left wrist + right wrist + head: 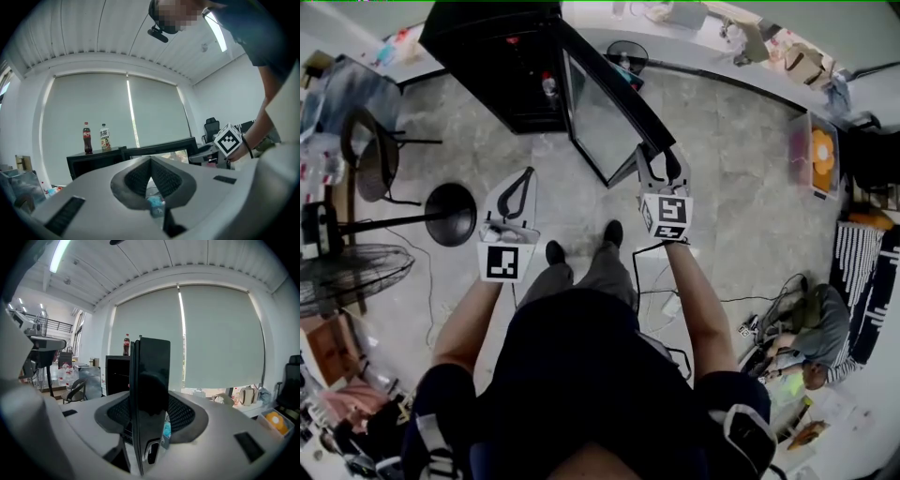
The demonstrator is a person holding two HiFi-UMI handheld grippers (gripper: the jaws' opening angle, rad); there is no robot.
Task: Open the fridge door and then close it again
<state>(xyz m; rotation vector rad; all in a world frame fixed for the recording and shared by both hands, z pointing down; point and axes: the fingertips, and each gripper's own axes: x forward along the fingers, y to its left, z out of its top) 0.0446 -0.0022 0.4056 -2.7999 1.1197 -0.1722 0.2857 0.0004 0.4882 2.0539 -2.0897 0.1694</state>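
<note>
The right gripper (pixel 661 161) pinches the free edge of the fridge door (pixel 602 127), open from the far fridge (pixel 497 66), while the left gripper (pixel 526 174) is pressed together empty, so the glossy edge could slip out mid-swing.

**A:** How much of the fridge door (pixel 150 366) does the right gripper view give?

**B:** Only its near edge, seen end-on. The body of the right gripper (pixel 150 401) cuts off the door's foot. The door also hides the right part of the fridge (pixel 117 373) behind it.

**A:** And inside the fridge, from the head view?

**B:** It is too dark to tell. One small bottle (pixel 548 86) shows on a shelf, and nothing else can be made out. The cabinet's far side runs into the picture's top edge.

**A:** The bottles on top, in the left gripper view?

**B:** There is a dark bottle (pixel 87 138) and a pale bottle (pixel 105 138), both with labels too small to read. In the head view the person's torso (pixel 581 375) hides the near part of the floor (pixel 722 187).
</note>
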